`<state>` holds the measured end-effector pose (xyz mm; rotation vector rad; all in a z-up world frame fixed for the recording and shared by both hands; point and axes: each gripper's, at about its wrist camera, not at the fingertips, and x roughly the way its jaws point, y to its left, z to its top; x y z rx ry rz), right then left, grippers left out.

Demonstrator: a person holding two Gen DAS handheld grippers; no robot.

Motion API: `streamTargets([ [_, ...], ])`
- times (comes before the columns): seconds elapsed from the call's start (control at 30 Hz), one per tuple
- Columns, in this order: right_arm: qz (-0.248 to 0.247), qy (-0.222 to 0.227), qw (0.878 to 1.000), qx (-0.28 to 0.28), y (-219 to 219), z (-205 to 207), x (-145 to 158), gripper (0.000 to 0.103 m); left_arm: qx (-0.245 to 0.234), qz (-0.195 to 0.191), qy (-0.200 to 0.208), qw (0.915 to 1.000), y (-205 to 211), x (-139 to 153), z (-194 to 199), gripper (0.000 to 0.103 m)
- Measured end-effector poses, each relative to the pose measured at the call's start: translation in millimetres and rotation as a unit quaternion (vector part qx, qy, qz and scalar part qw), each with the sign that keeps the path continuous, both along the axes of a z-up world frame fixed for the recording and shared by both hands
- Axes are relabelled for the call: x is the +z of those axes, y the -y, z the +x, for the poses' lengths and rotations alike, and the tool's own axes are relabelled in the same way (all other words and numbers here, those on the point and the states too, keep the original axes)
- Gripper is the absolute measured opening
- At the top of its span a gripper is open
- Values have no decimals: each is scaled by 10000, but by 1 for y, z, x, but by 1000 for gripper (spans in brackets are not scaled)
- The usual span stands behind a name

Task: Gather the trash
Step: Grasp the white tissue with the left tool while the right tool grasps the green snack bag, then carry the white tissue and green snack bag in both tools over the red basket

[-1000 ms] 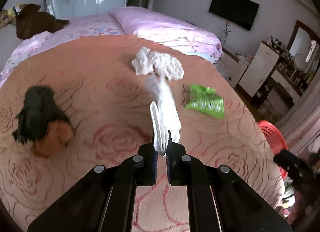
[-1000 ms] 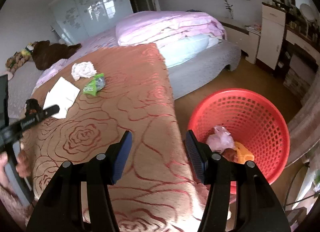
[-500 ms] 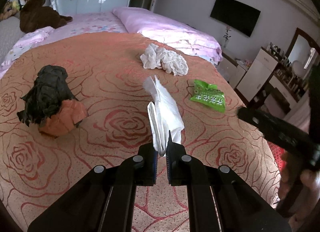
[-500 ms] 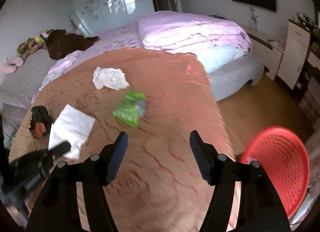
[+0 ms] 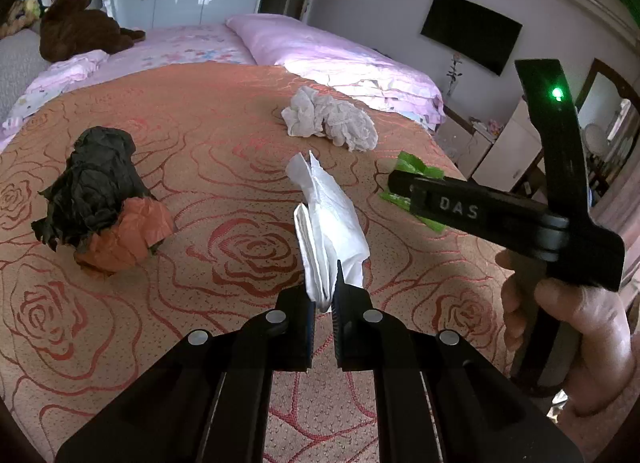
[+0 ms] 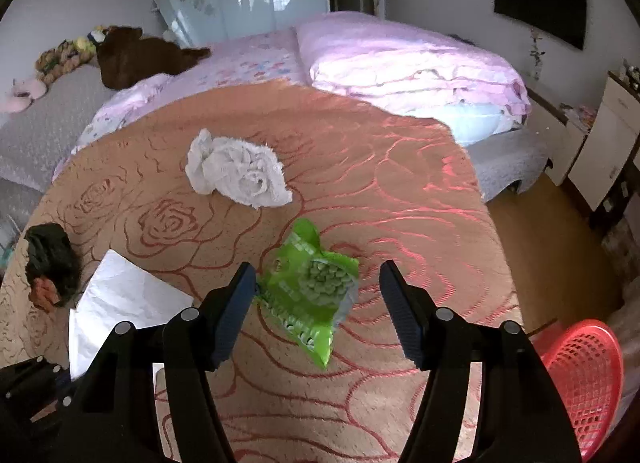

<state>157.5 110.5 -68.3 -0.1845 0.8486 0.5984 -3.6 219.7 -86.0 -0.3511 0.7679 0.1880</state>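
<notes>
On the rose-patterned bedspread (image 5: 224, 167), at the far left, a crumpled black and orange wad (image 5: 100, 203) is lying by itself. Moving right, your left gripper (image 5: 323, 299) is pinching a folded white tissue (image 5: 328, 223), its fingers (image 5: 306, 315) pressing together on the lower edge while the sheet is standing up above them, lifted off the bedspread. Beyond the tissue, toward the pink quilt (image 5: 340, 59), a balled-up white cloth (image 5: 332, 123) is resting on the bedspread. Further right, a green snack packet (image 6: 312, 295) is lying flat, and your right gripper (image 6: 318, 311) is hovering over it with its fingers (image 6: 236, 311) spread; the jaws have just been closing a little, with the packet showing in the gap between them and neither pad pressing on it. In the left wrist view you are seeing that right gripper from the side, your right hand (image 5: 576, 339) wrapping its handle and its black body covering part of the green packet. At the far right, down on the wooden floor beside the bed, the red basket (image 6: 580, 379) is standing, only partly in view at the edge.
</notes>
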Motion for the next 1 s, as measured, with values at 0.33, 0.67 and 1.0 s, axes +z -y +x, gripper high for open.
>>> streamTargets([
  [0.33, -227, 270, 9989, 300, -10, -11, 2, 39, 3, -3, -5, 10000, 0, 0, 0, 7],
  [0.67, -91, 171, 9996, 215, 6, -27, 2, 36, 3, 0, -5, 10000, 0, 0, 0, 7],
  [1.0, 121, -4, 9999, -43, 37, -49, 0, 36, 3, -11, 3, 10000, -3, -3, -1, 7],
])
